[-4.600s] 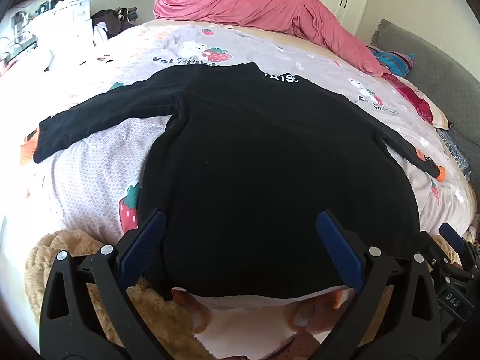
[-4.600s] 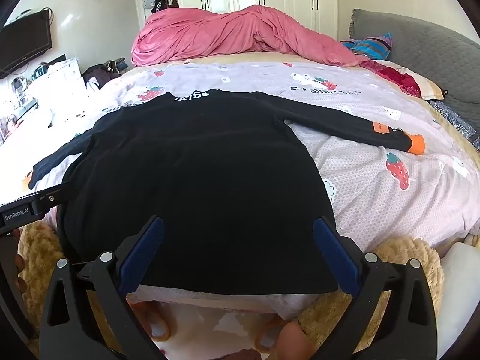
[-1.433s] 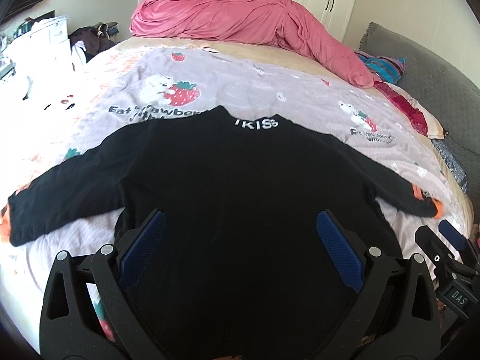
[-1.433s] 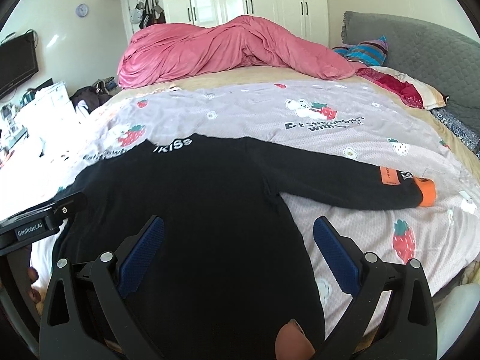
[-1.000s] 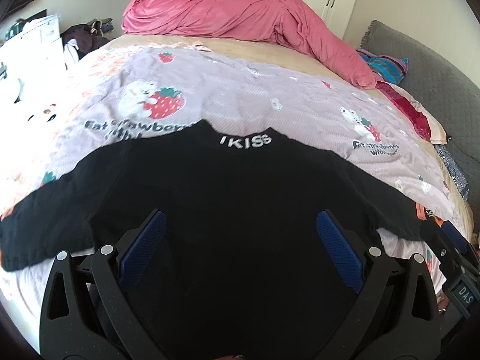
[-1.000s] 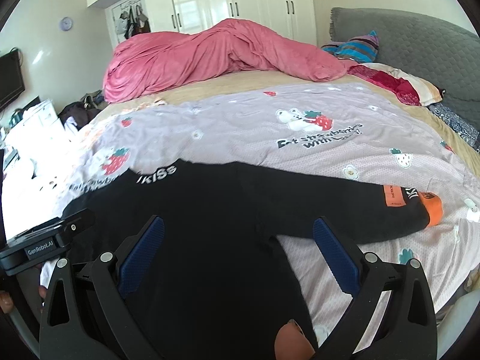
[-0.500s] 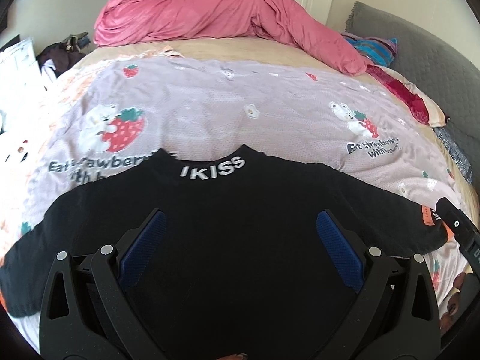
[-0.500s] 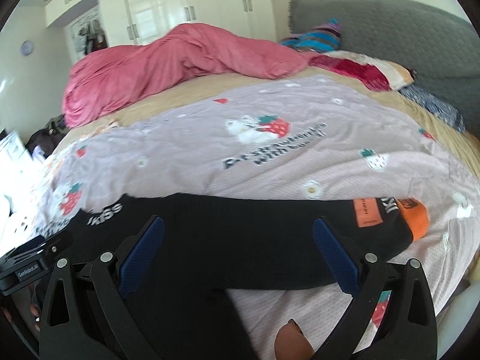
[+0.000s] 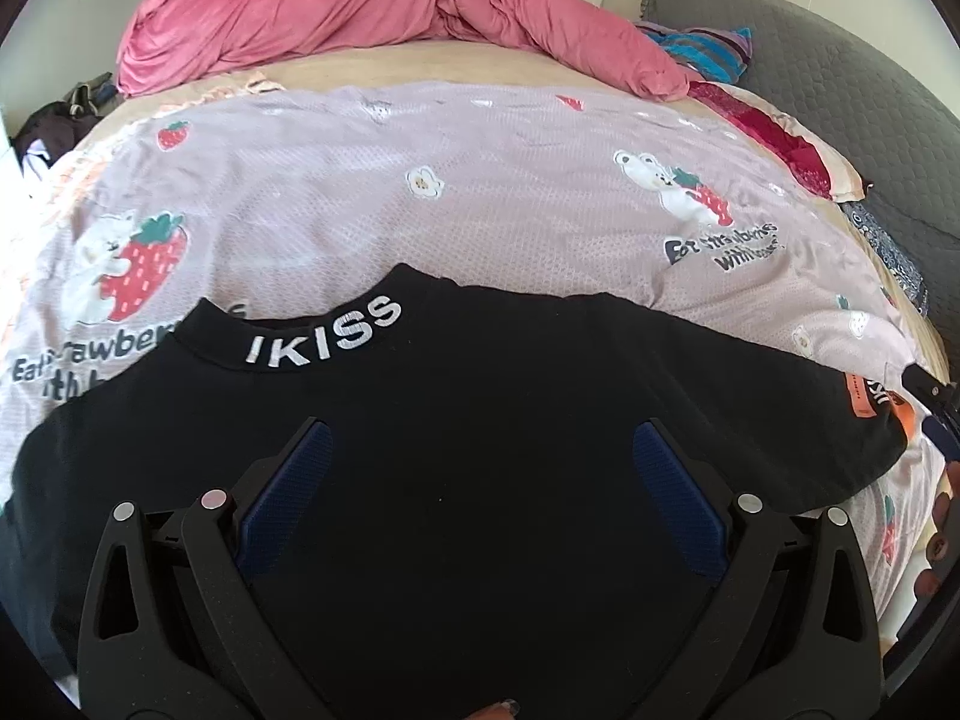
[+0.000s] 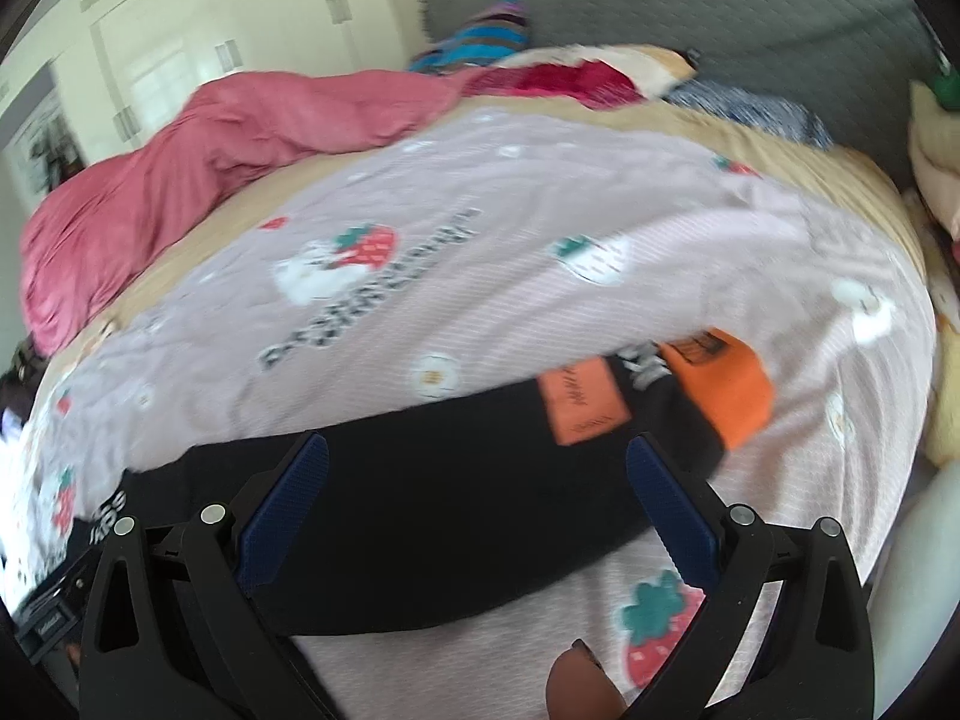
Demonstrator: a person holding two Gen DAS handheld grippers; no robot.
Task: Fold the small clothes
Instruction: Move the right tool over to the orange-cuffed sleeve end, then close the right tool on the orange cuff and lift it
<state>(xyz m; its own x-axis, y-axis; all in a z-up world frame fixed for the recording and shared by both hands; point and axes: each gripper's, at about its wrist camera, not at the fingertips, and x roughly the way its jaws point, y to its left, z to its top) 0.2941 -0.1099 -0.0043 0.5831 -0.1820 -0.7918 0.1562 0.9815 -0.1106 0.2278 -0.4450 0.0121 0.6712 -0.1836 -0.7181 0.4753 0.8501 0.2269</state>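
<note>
1. Two hand-held grippers are in view, each with its blue-padded fingers spread wide apart and nothing between them: the left hand-held gripper [image 9: 483, 498] hangs over the body of the black top, and the right hand-held gripper [image 10: 477, 495] hangs over its right sleeve.
2. One black long-sleeved top [image 9: 480, 420] lies flat on the bed, spread over a lilac blanket [image 9: 480, 180] printed with strawberries and bears.
3. Its collar [image 9: 318, 333], lettered "IKISS" in white, points away from the left camera toward the far side of the bed, so the body runs from the near edge toward the pink duvet [image 9: 360, 6].
4. Both sleeves stretch out sideways, so the sleeve line lies across the bed, at right angles to the body.
5. In the right wrist view the right sleeve [image 10: 456, 480] runs from lower left up to the right and ends in an orange cuff [image 10: 720, 390], with an orange patch [image 10: 582, 399] just short of the cuff; this picture is blurred.
6. The cuff end points toward the grey headboard [image 10: 720, 18] side of the bed.
7. At the right edge of the left wrist view the same cuff sits close to part of the other hand-held gripper.
8. A fingertip [image 10: 579, 687] shows at the bottom of the right wrist view.
</note>
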